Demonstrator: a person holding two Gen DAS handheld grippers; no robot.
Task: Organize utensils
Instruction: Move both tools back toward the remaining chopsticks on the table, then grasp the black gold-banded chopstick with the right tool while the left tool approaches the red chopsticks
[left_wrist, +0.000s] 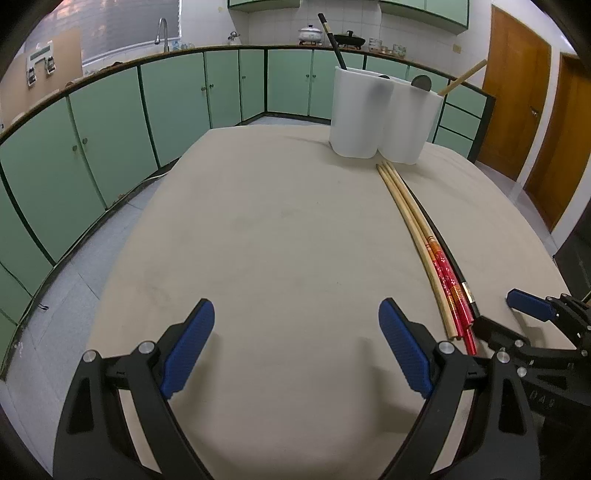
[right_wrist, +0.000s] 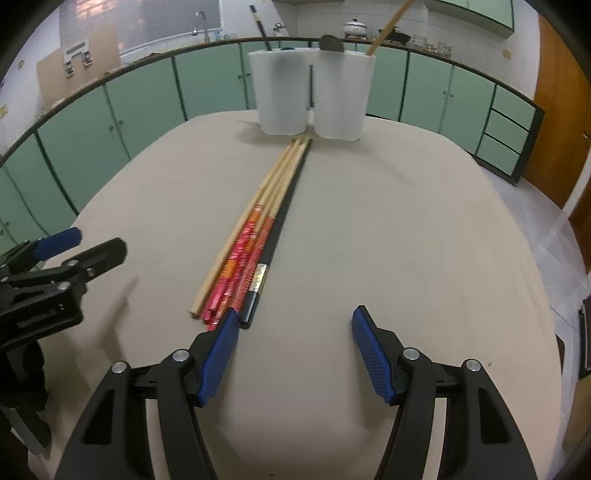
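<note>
Several chopsticks (right_wrist: 258, 229) lie side by side on the beige table (right_wrist: 406, 240): a plain wooden one, two with red patterned handles, and a black one (right_wrist: 286, 210). Their tips point at a white two-compartment holder (right_wrist: 310, 96) at the far edge. My right gripper (right_wrist: 295, 317) stands open and empty just right of their near ends, its left finger beside the black one. My left gripper (left_wrist: 295, 314) is open over bare table, left of the chopsticks (left_wrist: 424, 236). The holder (left_wrist: 369, 114) has a black chopstick, a wooden one and a dark rounded utensil sticking out.
Green cabinets (left_wrist: 110, 122) with a counter, sink tap and pots ring the room behind the table. Wooden doors (left_wrist: 517, 103) stand at the right. The right gripper (left_wrist: 506, 314) shows at the lower right of the left wrist view, the left gripper (right_wrist: 92, 240) at the left of the right wrist view.
</note>
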